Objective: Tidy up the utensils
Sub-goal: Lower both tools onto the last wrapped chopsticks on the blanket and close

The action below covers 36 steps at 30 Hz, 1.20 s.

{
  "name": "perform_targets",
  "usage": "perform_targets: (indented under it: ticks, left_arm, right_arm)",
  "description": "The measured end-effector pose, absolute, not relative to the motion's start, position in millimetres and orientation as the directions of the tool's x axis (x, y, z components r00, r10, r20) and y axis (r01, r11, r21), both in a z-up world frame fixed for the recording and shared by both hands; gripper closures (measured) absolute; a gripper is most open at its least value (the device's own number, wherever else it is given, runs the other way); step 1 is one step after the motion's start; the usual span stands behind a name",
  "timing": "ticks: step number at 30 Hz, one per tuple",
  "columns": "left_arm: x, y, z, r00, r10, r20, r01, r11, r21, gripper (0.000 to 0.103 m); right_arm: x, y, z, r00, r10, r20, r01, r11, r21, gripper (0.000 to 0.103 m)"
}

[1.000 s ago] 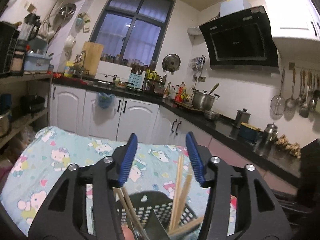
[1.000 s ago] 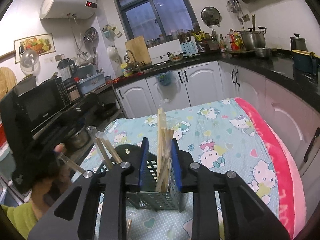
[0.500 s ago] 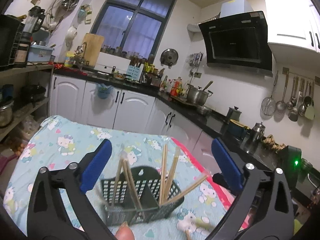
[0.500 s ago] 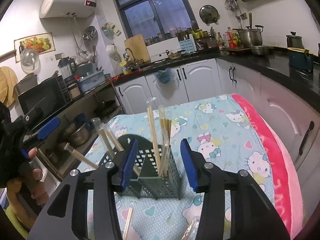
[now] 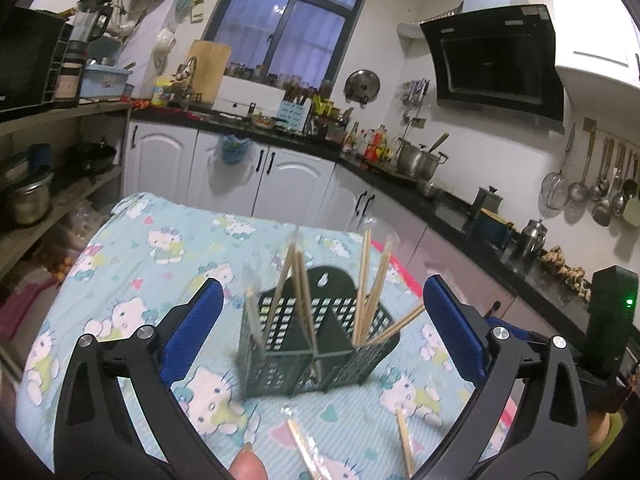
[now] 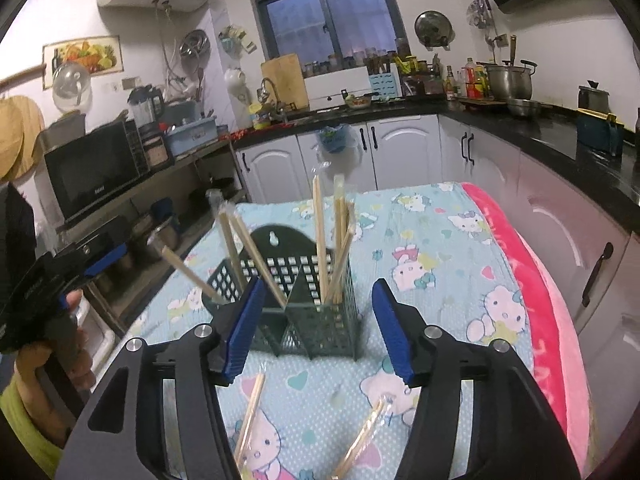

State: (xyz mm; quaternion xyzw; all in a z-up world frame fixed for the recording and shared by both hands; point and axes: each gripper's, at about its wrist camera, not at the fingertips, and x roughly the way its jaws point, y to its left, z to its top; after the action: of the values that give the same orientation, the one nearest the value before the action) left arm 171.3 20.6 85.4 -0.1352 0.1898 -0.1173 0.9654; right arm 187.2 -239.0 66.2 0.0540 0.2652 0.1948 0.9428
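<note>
Jaws: left gripper (image 5: 320, 332) standing wide, empty; right gripper (image 6: 316, 326) opening, releasing chopsticks (image 6: 334, 248) now standing in green caddy (image 6: 316, 320) on tablecloth (image 6: 436, 248); both backing off; loose chopsticks (image 6: 250, 416) remaining.

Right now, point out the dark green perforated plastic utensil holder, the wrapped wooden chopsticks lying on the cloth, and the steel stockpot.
Dark green perforated plastic utensil holder (image 6: 320, 326): right wrist view, front wall.
Wrapped wooden chopsticks (image 6: 250, 416): right wrist view, mid-shaft.
Steel stockpot (image 5: 416, 159): left wrist view, side wall.
</note>
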Motion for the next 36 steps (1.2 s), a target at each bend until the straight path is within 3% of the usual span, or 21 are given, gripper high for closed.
perform_targets:
  ticks: [13,29,36]
  left_arm:
    - [164,22,44,0.831,-0.267,-0.487,0.143,0.950,-0.276,0.011]
    - [172,-4,-23,0.684,-0.312,-0.659,0.167,0.947,-0.275,0.011]
    - [184,-13,-57,0.568,-0.390,-0.724,0.152,0.915,-0.374,0.034]
  right_arm:
    - [175,-218,26,0.698,0.389,-0.602,-0.371,0.915,0.162,0.045]
    - [188,-244,-42,0.538,0.355,-0.764,-0.301,0.928,0.219,0.046]
    - [199,-248,-60,0.499,0.340,-0.797,-0.257,0.937,0.238,0.059]
